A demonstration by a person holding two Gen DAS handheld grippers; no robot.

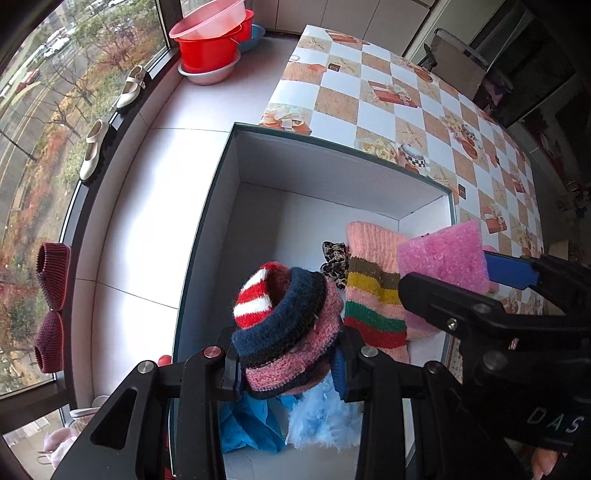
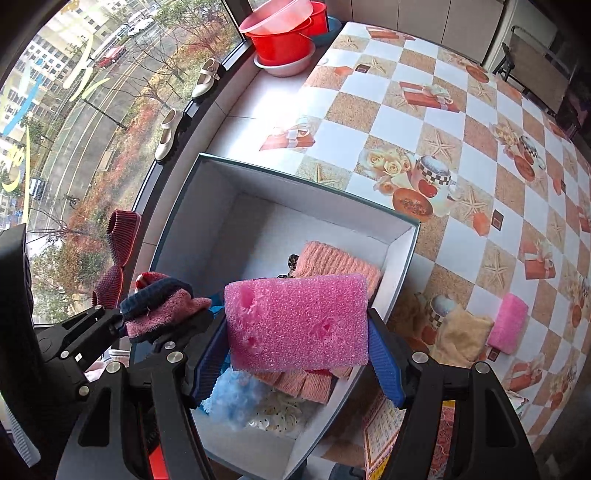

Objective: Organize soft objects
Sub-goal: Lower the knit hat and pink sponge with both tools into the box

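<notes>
The knitted sock (image 1: 288,332) looked woolly and fuzzy; the pink sponge (image 2: 297,325) was coarse, open-pored foam. The box (image 1: 332,173) had matt white card walls. Each tool (image 2: 295,354) was matt black plastic with ribbed blue pads (image 2: 384,365). The surface (image 2: 461,122) wore glossy printed oilcloth.

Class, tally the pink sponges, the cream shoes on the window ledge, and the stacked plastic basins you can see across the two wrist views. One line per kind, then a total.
Pink sponges: 2, one in the right gripper and one on the table
Cream shoes: 2
Plastic basins: at least 4, stacked
Total: 8
</notes>
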